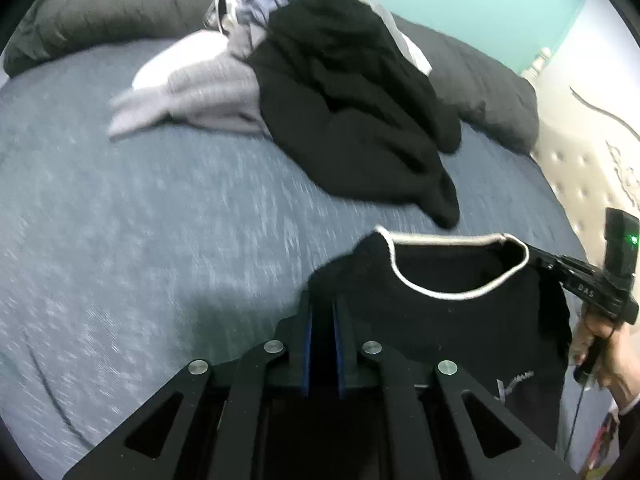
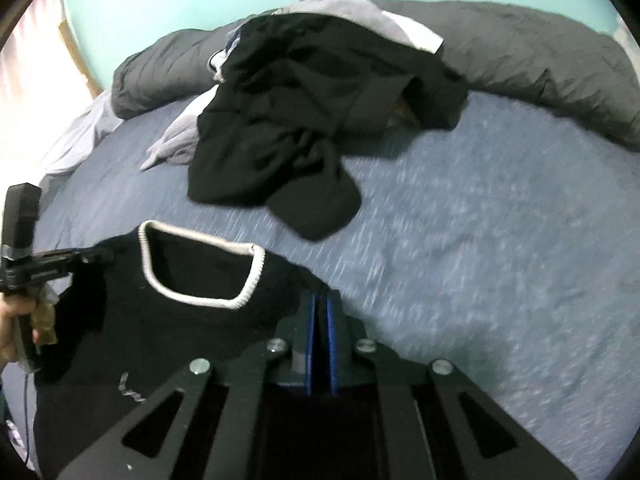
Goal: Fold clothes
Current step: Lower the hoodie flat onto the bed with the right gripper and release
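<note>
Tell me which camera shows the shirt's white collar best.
The right wrist view: the collar lies open and sharp near the picture's middle. The left wrist view shows the whole collar too, but flatter and farther toward the right.

A heap of clothes (image 1: 344, 96) lies on the bed (image 1: 140, 208) before the rolled duvet (image 1: 100, 8) along its far edge — the shirt (image 1: 460, 312) hangs nearer, between both grippers.

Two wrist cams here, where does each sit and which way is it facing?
Left wrist: on the left claw, looking down over its fingers across the bed to the clothes pile; the right claw and a hand show at right.
Right wrist: on the right claw, facing likewise; the left claw and a hand show at left.
Shared: the black shirt stretched between both claws, pile, bed.
</note>
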Demonstrator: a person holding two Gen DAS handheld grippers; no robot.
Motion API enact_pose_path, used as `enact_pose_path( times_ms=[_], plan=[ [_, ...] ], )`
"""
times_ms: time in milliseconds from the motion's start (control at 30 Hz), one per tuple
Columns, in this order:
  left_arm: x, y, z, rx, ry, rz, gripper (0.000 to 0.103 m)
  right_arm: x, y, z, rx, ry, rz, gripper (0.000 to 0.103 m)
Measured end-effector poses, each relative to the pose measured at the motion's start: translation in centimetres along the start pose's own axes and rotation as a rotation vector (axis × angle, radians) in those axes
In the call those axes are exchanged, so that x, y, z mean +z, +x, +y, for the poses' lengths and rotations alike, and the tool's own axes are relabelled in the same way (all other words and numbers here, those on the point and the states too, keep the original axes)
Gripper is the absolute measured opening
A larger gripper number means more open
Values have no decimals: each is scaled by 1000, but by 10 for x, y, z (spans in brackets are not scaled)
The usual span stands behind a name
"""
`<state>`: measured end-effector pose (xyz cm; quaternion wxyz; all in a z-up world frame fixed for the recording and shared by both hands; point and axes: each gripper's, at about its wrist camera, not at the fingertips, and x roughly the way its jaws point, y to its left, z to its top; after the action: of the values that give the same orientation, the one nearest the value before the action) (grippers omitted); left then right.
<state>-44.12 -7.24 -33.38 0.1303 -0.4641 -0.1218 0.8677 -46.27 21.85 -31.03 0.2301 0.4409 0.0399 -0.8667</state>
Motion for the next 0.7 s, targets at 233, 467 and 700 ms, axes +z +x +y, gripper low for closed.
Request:
enact_pose_path(
  times_ms=[233, 467, 700],
  plan=[
    [31, -7, -2, 76, 16, -63, 8, 37, -8, 3, -102, -7, -78, 4],
    [15, 42, -13, 146, 94, 85, 10, 15, 39, -4, -112, 24, 45, 5],
    [7, 48, -15, 183, 115, 71, 16, 5, 52, -9, -88, 49, 109, 14]
  ],
)
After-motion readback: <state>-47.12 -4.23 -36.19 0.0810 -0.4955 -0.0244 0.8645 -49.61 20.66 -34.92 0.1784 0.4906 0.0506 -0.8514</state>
